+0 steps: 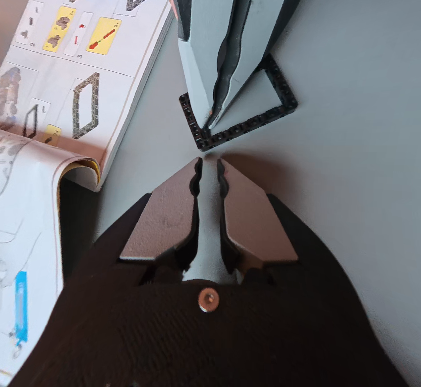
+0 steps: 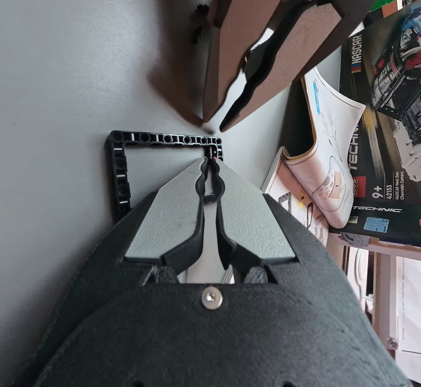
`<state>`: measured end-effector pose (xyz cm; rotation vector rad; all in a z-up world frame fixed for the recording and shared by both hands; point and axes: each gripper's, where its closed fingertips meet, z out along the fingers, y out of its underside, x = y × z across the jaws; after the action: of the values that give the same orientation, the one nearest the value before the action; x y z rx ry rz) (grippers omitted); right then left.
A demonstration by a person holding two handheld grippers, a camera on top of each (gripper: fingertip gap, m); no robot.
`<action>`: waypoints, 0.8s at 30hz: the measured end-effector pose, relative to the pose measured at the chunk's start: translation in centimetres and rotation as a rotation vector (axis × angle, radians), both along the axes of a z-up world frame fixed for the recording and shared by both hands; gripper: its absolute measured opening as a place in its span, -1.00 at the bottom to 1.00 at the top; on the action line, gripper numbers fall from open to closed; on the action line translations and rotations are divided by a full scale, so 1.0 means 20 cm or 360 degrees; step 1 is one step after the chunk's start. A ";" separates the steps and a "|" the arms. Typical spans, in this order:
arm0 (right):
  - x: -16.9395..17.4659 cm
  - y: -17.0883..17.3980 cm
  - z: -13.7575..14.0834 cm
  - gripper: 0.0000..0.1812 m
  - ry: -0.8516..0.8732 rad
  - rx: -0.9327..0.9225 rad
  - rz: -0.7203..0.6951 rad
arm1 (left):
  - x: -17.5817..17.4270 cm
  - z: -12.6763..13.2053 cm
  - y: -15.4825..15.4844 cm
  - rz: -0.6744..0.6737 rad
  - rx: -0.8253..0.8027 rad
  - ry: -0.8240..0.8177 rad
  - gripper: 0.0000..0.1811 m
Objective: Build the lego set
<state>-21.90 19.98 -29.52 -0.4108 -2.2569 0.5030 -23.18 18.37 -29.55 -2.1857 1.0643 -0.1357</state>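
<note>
One grey table point(image 1: 341, 171) holds booklet point(image 1: 68, 68), box point(image 2: 387, 125), black frame point(image 2: 118, 171).

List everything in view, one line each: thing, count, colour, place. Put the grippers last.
Lego frame: one, black, rectangular with pin holes, flat on the table between the two grippers.
Small piece: one, dark with a reddish bit, at the frame's inner corner by the right gripper's tips; too small to identify.
Instruction booklet: one, white pages with yellow boxes, open, beside the frame.
Set box: one, dark with a car picture, behind the booklet.
Table: one, pale grey.
Left gripper: black with pinkish-brown fingers, slightly open, just short of the frame's corner.
Right gripper: black with grey fingers, tips nearly together inside the frame.
</note>
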 end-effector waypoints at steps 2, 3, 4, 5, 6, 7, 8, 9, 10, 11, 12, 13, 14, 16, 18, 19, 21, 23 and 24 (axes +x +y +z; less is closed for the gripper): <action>0.00 0.00 0.00 -1.00 0.0017 0.0015 0.0015 | 0.00 0.00 0.03 0.0008 0.0053 0.0066 -0.95; -0.01 -0.01 0.00 -1.00 0.0026 0.0020 0.0019 | 0.00 -0.01 0.05 0.0012 0.0048 0.0064 -0.99; -0.01 0.00 0.00 -1.00 0.0029 0.0028 0.0018 | 0.00 -0.01 0.05 0.0003 0.0039 0.0066 -1.00; -0.01 0.00 0.00 -1.00 0.0033 0.0033 0.0021 | 0.00 -0.01 0.05 -0.0016 0.0040 0.0068 -1.00; -0.01 0.00 0.00 -1.00 0.0038 0.0038 0.0022 | 0.00 -0.01 0.05 -0.0027 0.0046 0.0054 -1.00; -0.01 0.00 0.00 -1.00 0.0039 0.0041 0.0022 | 0.00 -0.01 0.05 -0.0030 0.0045 0.0023 -1.00; -0.01 0.00 0.00 -1.00 0.0038 0.0045 0.0026 | 0.00 -0.01 0.05 -0.0031 0.0034 -0.0015 -1.00; -0.01 0.00 0.00 -1.00 0.0043 0.0052 0.0037 | 0.00 -0.01 0.05 -0.0031 0.0020 -0.0046 -1.00; -0.01 0.00 0.00 -1.00 0.0048 0.0059 0.0051 | 0.00 -0.01 0.06 -0.0035 0.0015 -0.0064 -1.00; 0.00 0.00 0.00 -1.00 0.0051 0.0059 0.0061 | 0.00 -0.01 0.06 -0.0037 0.0012 -0.0076 -1.00; 0.00 0.00 0.00 -1.00 0.0051 0.0056 0.0068 | 0.01 -0.01 0.06 -0.0039 0.0008 -0.0083 -1.00; 0.00 0.00 0.00 -1.00 0.0051 0.0055 0.0080 | 0.01 -0.01 0.06 -0.0042 0.0005 -0.0091 -1.00; 0.00 0.00 0.00 -1.00 0.0054 0.0059 0.0094 | 0.01 -0.01 0.06 -0.0040 -0.0002 -0.0103 -1.00; 0.00 0.00 0.00 -1.00 0.0056 0.0065 0.0113 | 0.01 -0.01 0.07 -0.0035 -0.0015 -0.0130 -1.00; 0.00 0.00 0.00 -1.00 0.0051 0.0047 0.0105 | 0.01 -0.01 0.07 -0.0022 -0.0009 -0.0132 -1.00; 0.00 0.00 0.00 -1.00 0.0054 0.0042 0.0102 | 0.01 -0.01 0.07 -0.0016 0.0001 -0.0125 -1.00; 0.00 0.00 0.01 -1.00 0.0072 0.0040 0.0109 | 0.01 -0.01 0.07 -0.0013 0.0013 -0.0114 -1.00; 0.01 -0.01 0.01 -1.00 0.0077 -0.0015 0.0118 | 0.01 -0.01 0.07 -0.0006 0.0002 -0.0124 -1.00; 0.01 -0.02 0.01 -1.00 0.0081 -0.0046 0.0136 | 0.01 -0.01 0.08 -0.0004 0.0000 -0.0125 -1.00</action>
<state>-21.69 19.68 -29.32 -0.3133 -2.2277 0.5842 -22.99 19.88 -29.70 -2.1608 1.0233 -0.2211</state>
